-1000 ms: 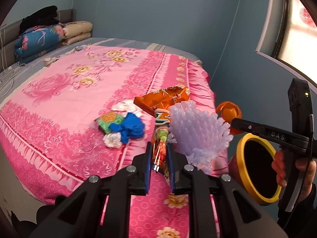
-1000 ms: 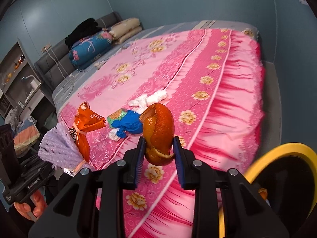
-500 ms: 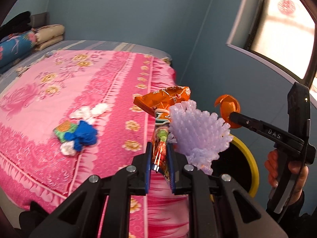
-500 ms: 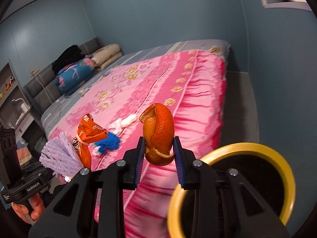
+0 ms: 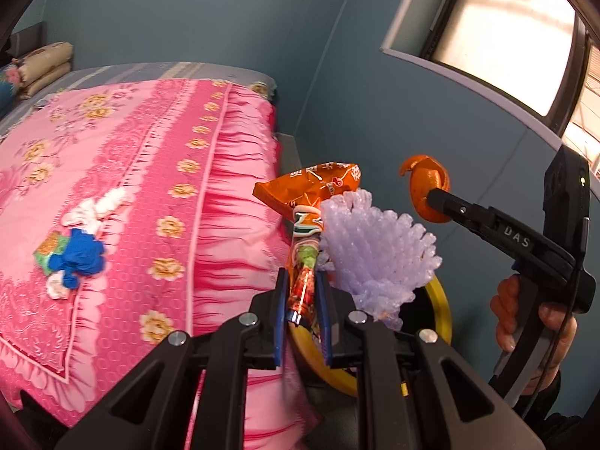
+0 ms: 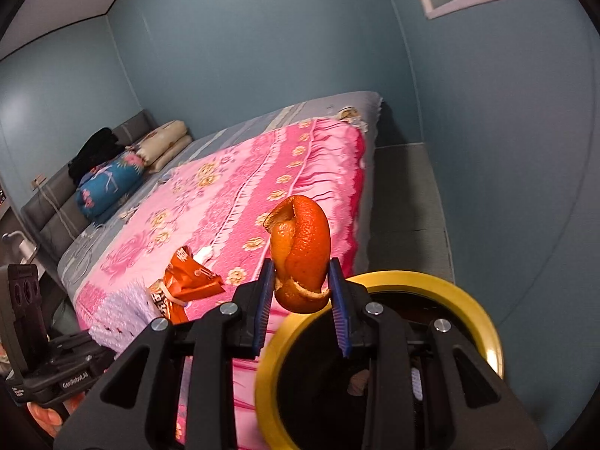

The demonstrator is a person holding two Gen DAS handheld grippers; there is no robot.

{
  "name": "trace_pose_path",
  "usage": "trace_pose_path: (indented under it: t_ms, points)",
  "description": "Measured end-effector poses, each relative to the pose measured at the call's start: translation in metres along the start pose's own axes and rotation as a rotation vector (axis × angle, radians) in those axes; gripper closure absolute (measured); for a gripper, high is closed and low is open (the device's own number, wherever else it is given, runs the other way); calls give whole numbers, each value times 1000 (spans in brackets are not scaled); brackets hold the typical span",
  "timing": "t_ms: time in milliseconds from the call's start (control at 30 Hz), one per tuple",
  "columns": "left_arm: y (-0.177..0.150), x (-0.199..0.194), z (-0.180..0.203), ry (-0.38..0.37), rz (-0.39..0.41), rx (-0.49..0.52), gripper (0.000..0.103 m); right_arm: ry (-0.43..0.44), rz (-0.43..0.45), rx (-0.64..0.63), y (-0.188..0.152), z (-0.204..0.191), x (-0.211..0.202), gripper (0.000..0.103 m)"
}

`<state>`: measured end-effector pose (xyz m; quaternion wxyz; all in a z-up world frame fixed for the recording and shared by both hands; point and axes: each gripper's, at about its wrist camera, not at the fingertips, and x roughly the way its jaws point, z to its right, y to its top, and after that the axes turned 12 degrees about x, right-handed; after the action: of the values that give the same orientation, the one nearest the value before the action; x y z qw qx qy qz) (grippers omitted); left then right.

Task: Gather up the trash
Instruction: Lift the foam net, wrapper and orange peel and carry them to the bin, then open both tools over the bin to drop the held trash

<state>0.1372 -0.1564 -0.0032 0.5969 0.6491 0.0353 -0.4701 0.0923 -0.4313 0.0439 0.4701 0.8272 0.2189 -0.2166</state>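
Note:
My left gripper [image 5: 303, 292] is shut on an orange snack wrapper [image 5: 311, 195] with a purple foam fruit net [image 5: 378, 247] bunched beside it, held above the yellow-rimmed black bin [image 5: 442, 307]. My right gripper [image 6: 302, 292] is shut on an orange peel [image 6: 302, 251] and holds it over the near edge of the bin [image 6: 465, 300]. The right gripper with the peel [image 5: 427, 195] also shows in the left wrist view. A clump of blue, green and white trash [image 5: 71, 255] lies on the pink bedspread [image 5: 131, 157]. The wrapper [image 6: 187, 281] and net [image 6: 120, 315] show in the right wrist view.
The bed fills the left side, with folded quilts and pillows [image 6: 120, 172] at its head. A blue wall [image 6: 262, 56] and a strip of grey floor [image 6: 405, 195] run along the bed's far side. A window [image 5: 506, 30] is at the upper right.
Both grippers have swung right, away from the bed and toward the bin, carrying their loads. The bin now sits under both grippers. The blue trash clump has stayed on the bed.

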Motion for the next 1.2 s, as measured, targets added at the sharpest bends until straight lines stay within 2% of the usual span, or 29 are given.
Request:
trace_pose_path:
  t_ms: [467,600,633,667,700,800,900,1133,1200]
  points:
    - [-5,47,43,-77,-117,80,89,-48,-27,75,3,48,10,74]
    - [-6,50,49,-79,-121,95,84,-61,-35,88,2,54,13,72]
    - [-6,50,49,-80,-120,97,81,-63,-35,92,2,55,14,71]
    - [-6,50,49,-82,-121,97,72,-65,-34,96,2,56,15,70]
    - [-7,49,48,-81,-119,90,61,-66,-32,102,2,58,14,66]
    - [-7,45,44,-73,-108,73,47,-72,-18,117,0,60,12,53]
    - [-6,42,41,-76,-103,56,38,-74,-6,124,0,62,10,51]
    - [-7,34,34,-47,-75,55,36,-57,2,118,4,59,7,48]
    - [-7,30,30,-31,-67,52,32,-46,7,114,5,56,6,46]
